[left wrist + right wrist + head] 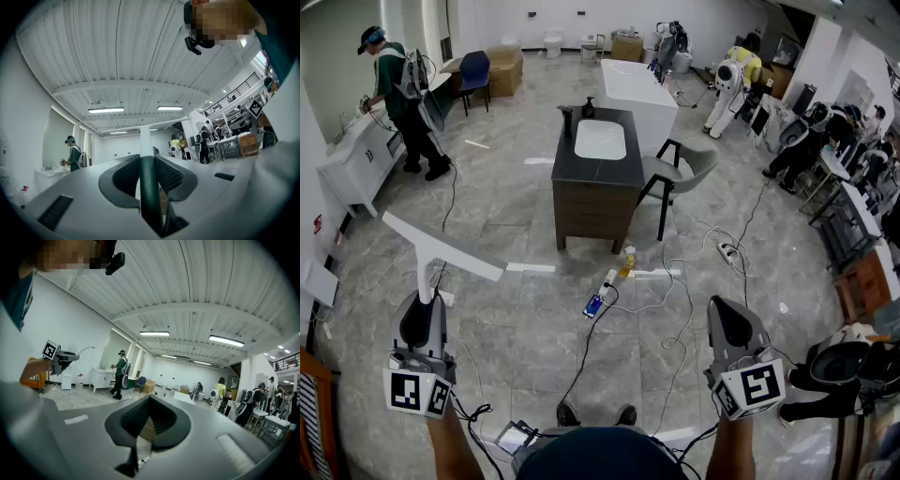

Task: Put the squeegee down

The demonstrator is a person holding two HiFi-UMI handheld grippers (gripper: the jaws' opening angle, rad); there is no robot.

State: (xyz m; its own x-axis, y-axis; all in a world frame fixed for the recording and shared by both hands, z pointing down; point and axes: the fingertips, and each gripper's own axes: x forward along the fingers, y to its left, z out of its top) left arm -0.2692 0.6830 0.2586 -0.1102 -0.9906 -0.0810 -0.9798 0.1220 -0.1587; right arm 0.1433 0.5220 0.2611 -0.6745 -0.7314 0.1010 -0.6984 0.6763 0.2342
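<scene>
The left gripper [420, 314] is low on the left of the head view, pointing level out over the grey tiled floor [534, 319]. Its jaws pinch the dark green handle of the squeegee [441, 246]. The handle stands upright between the 2 pads. The long white blade sits across the top, tilted so its far end is lower, up in the air and well clear of the floor. In the left gripper view the handle [151, 197] fills the slot between the jaws, with both pads tight against it.

The right gripper [729, 319] is low on the right, well apart from the left one, and carries nothing. In the right gripper view its jaws [150, 401] meet at the tips. Only floor and a brown cabinet show through the thin gap behind them. That view also shows the left gripper [63, 357] off to the side with the blade rising above it.

Ahead, in the middle of the room, stands a dark-topped cabinet [598, 178] with a white basin, and a grey chair [675, 173] just beside it. A small yellow bottle [627, 262] and loose cables [675, 281] lie on the floor near its foot. A person [398, 94] stands at a white bench [356, 164] on the far left.
</scene>
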